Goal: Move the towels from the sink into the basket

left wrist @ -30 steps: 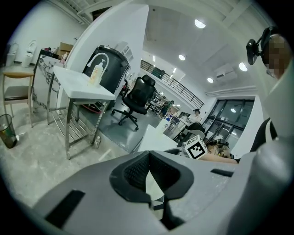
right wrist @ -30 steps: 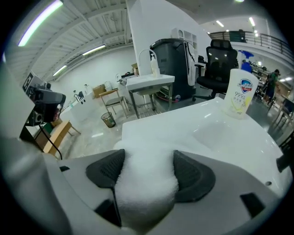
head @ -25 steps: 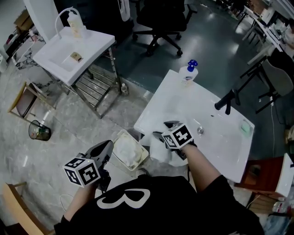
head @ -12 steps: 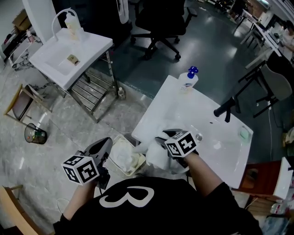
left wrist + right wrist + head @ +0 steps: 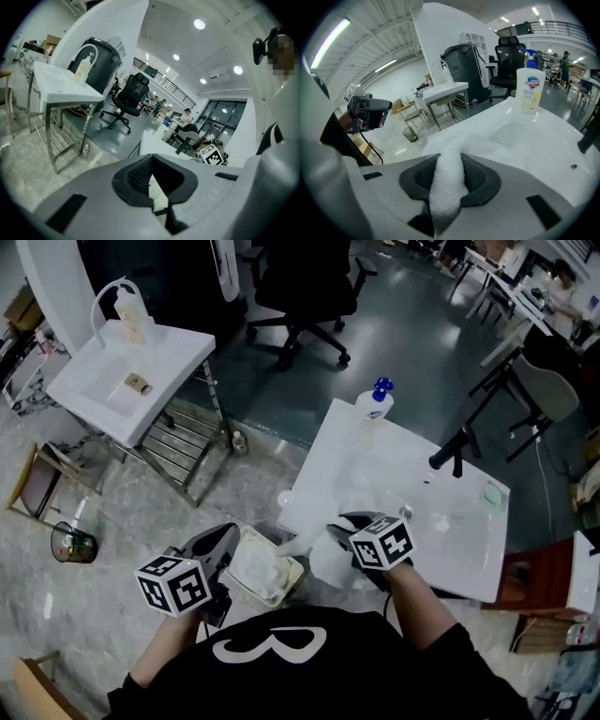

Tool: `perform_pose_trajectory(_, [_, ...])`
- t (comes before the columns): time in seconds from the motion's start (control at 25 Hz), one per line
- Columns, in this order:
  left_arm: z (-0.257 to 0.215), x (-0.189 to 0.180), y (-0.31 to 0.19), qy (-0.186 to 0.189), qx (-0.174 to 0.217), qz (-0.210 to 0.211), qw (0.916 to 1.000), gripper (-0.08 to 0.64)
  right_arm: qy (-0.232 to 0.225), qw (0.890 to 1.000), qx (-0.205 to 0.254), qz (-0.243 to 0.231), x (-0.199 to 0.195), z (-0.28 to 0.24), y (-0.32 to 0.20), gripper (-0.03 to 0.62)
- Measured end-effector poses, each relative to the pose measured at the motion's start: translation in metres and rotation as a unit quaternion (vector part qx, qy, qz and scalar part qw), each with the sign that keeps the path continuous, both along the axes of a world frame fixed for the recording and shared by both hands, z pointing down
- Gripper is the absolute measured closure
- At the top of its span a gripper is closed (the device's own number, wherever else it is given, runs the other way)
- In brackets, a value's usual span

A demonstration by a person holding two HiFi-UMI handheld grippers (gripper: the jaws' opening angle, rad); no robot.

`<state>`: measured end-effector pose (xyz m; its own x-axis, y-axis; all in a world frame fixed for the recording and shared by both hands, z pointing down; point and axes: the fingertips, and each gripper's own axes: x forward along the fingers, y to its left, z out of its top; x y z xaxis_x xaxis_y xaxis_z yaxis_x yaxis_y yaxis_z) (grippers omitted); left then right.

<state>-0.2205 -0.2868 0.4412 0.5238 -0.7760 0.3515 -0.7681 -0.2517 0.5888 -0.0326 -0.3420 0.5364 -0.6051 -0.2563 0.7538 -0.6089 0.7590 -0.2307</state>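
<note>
A white towel lies over the near left corner of the white sink. My right gripper is shut on the towel; its jaws have just been closing with the cloth between them. In the right gripper view the towel fills the gap between the black pads of that gripper. The pale basket stands on the floor left of the sink, with white cloth inside. My left gripper hovers at the basket's near left side, shut and empty; in its own view the left gripper has its tips meeting.
A soap bottle stands at the sink's far corner, a black tap at its right, and a green item on the right rim. A second sink on a metal stand, an office chair and a small bin stand around.
The right jaws have closed onto the towel at the sink's near corner. The left gripper has drifted slightly towards the basket.
</note>
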Motion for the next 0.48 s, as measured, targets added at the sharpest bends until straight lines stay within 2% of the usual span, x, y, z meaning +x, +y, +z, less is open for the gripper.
perform_pose_trajectory(0.2, [-0.010,-0.011,0.007,-0.004,0.003,0.041,0.9991,0.554,-0.011,0.998,0.025,0.052,-0.005,-0.022,0.014,0.479])
perform_pose_trajectory(0.48, [-0.019,-0.023,0.028,0.001,0.010,0.080,0.9968,0.554,-0.044,0.990,0.068,0.112,-0.018,-0.071,0.040,0.480])
